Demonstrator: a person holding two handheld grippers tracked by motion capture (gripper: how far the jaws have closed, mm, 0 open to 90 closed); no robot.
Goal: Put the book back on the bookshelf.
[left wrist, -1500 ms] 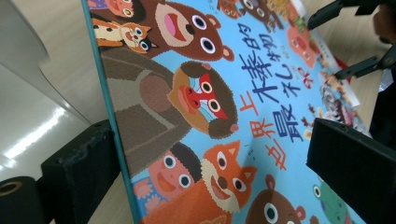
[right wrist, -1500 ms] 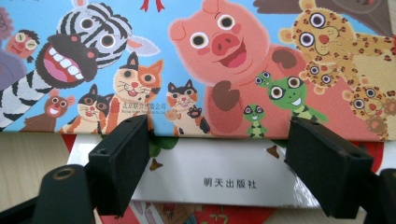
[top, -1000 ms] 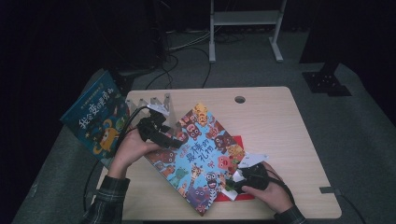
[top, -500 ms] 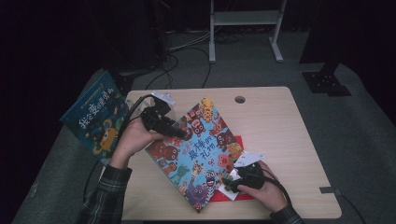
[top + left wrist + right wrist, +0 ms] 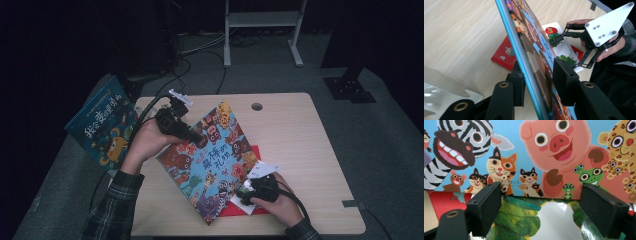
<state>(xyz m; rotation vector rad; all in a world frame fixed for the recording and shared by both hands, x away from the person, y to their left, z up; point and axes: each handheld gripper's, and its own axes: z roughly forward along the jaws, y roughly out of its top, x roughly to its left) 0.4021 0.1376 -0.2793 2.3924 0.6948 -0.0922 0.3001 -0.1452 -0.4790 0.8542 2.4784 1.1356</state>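
A blue picture book with cartoon animals [image 5: 215, 160] lies slantwise across the table, its left edge raised. My left gripper [image 5: 197, 139] is at that edge. In the left gripper view the book [image 5: 534, 50] stands between the jaws; they have just been closing and both pads press on it. My right gripper [image 5: 244, 192] rests low at the book's lower right edge, jaws apart. In the right gripper view its pads flank a white and green book [image 5: 544, 220], with the animal cover [image 5: 529, 152] just ahead. A red book [image 5: 252, 152] lies under both.
The wooden table [image 5: 300, 145] has a cable hole [image 5: 257, 106] near its far edge. Another blue book [image 5: 102, 127] sits off the table's left side. A white metal frame [image 5: 260, 20] stands on the floor behind. A glossy pale sheet [image 5: 444, 92] lies near my left gripper.
My left gripper has closed on the animal book's left edge and risen, tipping that edge up off the table. The right hand has stayed almost in place.
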